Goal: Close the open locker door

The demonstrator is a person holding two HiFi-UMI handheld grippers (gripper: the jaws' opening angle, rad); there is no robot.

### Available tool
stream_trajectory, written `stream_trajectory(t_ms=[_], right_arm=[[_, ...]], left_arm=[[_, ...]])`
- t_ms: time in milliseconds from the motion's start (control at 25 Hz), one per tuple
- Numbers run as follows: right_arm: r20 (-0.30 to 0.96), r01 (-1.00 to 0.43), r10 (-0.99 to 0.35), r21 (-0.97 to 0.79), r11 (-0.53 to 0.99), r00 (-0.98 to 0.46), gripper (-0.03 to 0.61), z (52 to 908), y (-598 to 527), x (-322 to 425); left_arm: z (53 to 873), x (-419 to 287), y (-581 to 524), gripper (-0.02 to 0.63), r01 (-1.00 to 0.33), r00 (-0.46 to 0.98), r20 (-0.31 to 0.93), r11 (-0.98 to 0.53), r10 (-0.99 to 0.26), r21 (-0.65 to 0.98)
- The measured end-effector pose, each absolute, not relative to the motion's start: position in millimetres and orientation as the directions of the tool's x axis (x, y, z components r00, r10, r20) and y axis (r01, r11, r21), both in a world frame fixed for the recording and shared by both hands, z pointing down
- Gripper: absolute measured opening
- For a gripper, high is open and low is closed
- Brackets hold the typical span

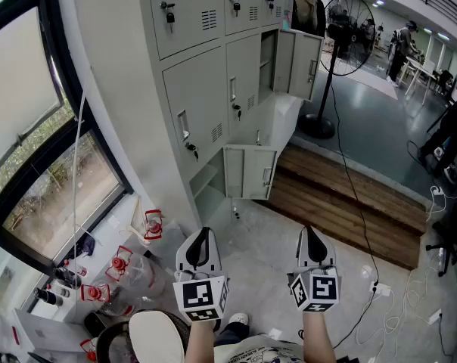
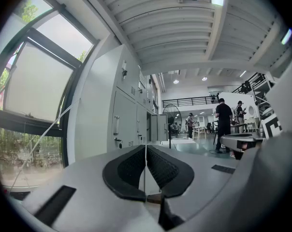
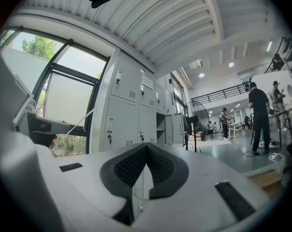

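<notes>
Left gripper: jaws together, empty.
Right gripper: likewise — closed, empty.
Door: bottom row, swung out over floor.
Floor: open stretch from grippers to door.

The head view looks steeply down and forward from above the person. The left gripper and right gripper sit close at the bottom centre. The tall grey metal locker bank climbs from mid-frame to the top edge, and the black-framed window fills the left. Each gripper view rides low just behind its own jaws and faces level along them, with the locker bank well off at centre left. All three views share the lockers and window. The two gripper views also share the ribbed white ceiling.
</notes>
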State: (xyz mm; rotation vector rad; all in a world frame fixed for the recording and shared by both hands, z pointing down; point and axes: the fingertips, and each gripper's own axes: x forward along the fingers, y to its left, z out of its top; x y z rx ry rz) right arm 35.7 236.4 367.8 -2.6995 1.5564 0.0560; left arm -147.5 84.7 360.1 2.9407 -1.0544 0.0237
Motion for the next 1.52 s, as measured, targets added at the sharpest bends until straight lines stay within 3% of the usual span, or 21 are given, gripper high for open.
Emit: stream_trajectory(t_ms=[800,840,880,920,1200,1240,1280,1520], right_arm=[[-0.060,-0.867,-0.865,-0.058,-0.495,0.498,-0.002,368,228,28],[-0.064,-0.869,-0.867,-0.065,-0.490,0.494,0.015,367,225,28],[-0.067,-0.872,-0.870,-0.070,-0.484,0.488,0.093,367,222,27],[-0.069,-0.875,-0.872,-0.073,-0.479,0.484,0.121,366,218,27],[-0.064,-0.870,-0.869,-0.086,-0.486,0.491,0.124,372,195,28],[-0.060,-0.873,-0.872,-0.089,-0.480,0.486,0.196,373,191,27],[-0.057,-0.875,-0.874,-0.088,-0.476,0.482,0.225,375,188,25],[-0.038,-0.867,-0.868,-0.073,-0.493,0.496,0.225,380,178,22]], left_arm=[[363,-159,75,0.014,-0.638,0.770,0.017,-0.769,-0.638,0.034],[363,-159,72,0.014,-0.638,0.770,0.016,-0.770,-0.638,0.035],[363,-159,69,0.014,-0.636,0.771,0.015,-0.770,-0.636,0.037],[364,-159,65,0.014,-0.635,0.772,0.016,-0.772,-0.635,0.037],[369,-150,41,0.014,-0.606,0.795,0.018,-0.795,-0.606,0.035],[370,-149,38,0.014,-0.601,0.800,0.017,-0.799,-0.600,0.035],[370,-148,35,0.014,-0.595,0.803,0.017,-0.803,-0.595,0.035],[374,-141,22,0.014,-0.568,0.823,0.023,-0.822,-0.568,0.042]])
